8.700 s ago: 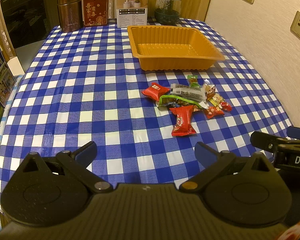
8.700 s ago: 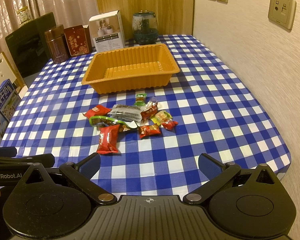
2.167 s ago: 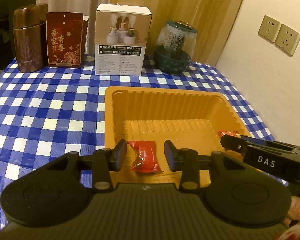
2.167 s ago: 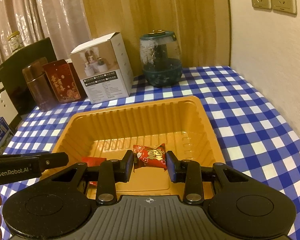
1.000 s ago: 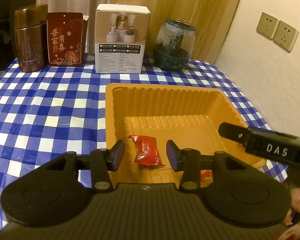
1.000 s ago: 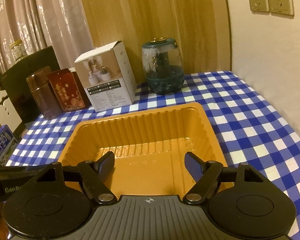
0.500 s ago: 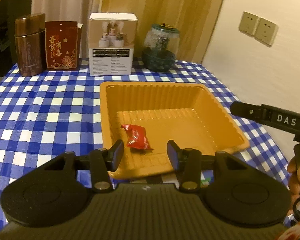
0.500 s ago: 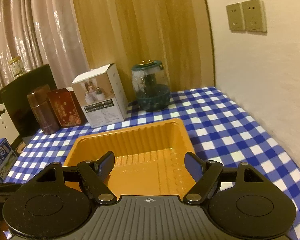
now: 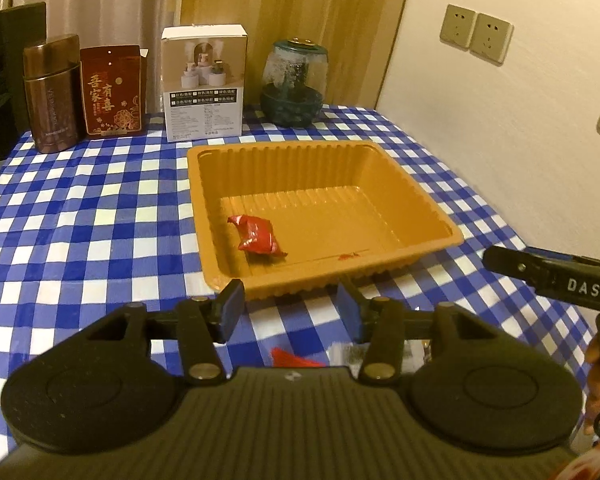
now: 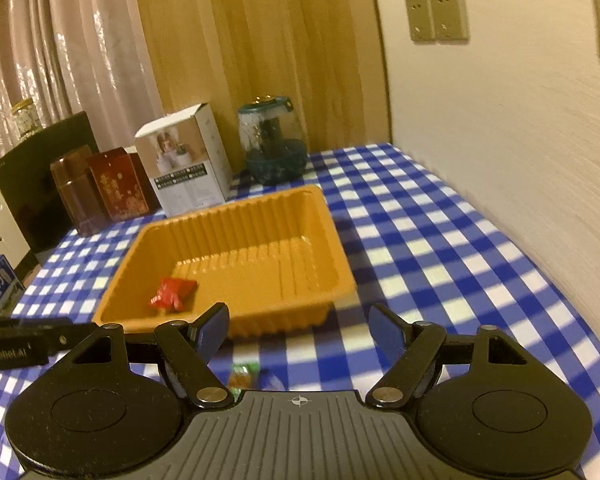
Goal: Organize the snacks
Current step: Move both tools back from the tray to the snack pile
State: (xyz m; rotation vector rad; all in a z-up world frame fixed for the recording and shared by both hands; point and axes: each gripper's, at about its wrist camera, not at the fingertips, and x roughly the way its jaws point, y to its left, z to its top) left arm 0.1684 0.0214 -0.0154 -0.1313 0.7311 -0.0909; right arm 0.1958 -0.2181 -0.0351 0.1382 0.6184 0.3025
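- We judge the step in hand to be the return for more snacks; both claws hang short of the ribbed orange plastic tray, over the blue-and-white checked tabletop, and neither carries anything.
- Our left claw has nothing between its blue pads and its jaws are opening; our right claw stands released, wide and empty.
- One red foil snack packet lies on the tray floor near the tray's left wall; from the right wrist view the same packet sits in the near left corner; a small red sliver shows by the near wall, too small for us to name.
- The packet's long axis runs diagonally across the tray floor, from far left toward near right, lying flat with its crimped ends on that line.
- Loose snacks remain on the tabletop below the claws: a red wrapper and a pale wrapper peek out under the left claw; a green-and-orange wrapper shows under the right.
- The next move, we think, calls for lowering each claw onto one loose wrapper, straddling its short side, then clenching.
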